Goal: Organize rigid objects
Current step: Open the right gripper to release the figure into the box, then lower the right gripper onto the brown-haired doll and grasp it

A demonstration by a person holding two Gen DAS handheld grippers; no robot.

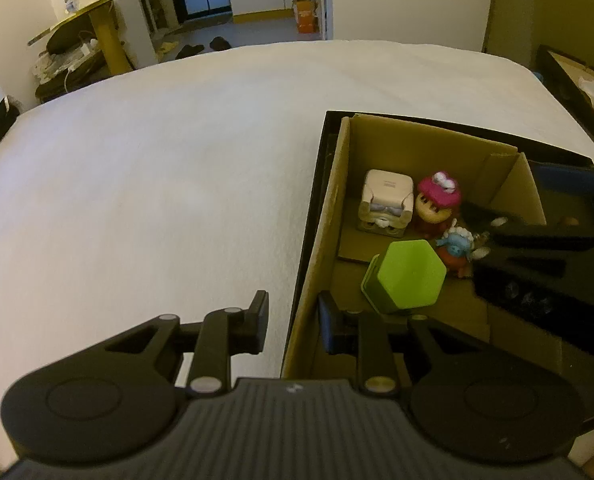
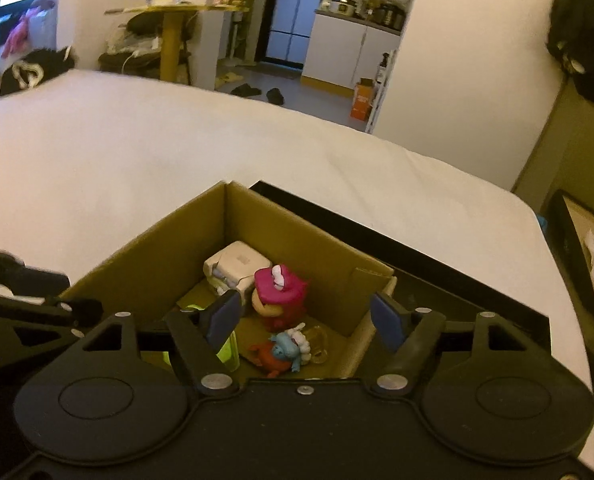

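From the left wrist camera, the left gripper (image 1: pixel 293 322) hangs over the near left wall of an open brown cardboard box (image 1: pixel 339 168) that sits on a white bed (image 1: pixel 157 168). One of its fingers (image 1: pixel 259 320) is outside the wall over the sheet, the other inside the box; the jaws stand narrowly parted, straddling the wall, and whether the pads press on it I cannot tell. Inside the box a cream cube-shaped toy figure (image 1: pixel 385 204) stands toward the far side, with a pink-hatted doll figure (image 1: pixel 437 204) just beside it on the right. Nearer, a lime-green hexagonal plastic container (image 1: pixel 407 276) lies tilted on the floor of the box, and a small blue-faced figure in a red body (image 1: pixel 457 250) lies just beside it. The black right gripper (image 1: pixel 545 256) reaches in from the right edge, close to the blue-faced figure.

From the right wrist camera, the right gripper (image 2: pixel 307 318) is poised above the same box (image 2: pixel 137 252), fingers released and spread wide with nothing between the blue pads. Below the gap lie the blue-faced figure (image 2: pixel 287 350) and the pink-hatted doll (image 2: pixel 279 292); the cream cube (image 2: pixel 237 262) is behind them against the far corner. A sliver of the lime-green container (image 2: pixel 229 350) shows under the left-hand finger. A black tray or lid (image 2: pixel 437 264) lies under the box along its far and right sides.
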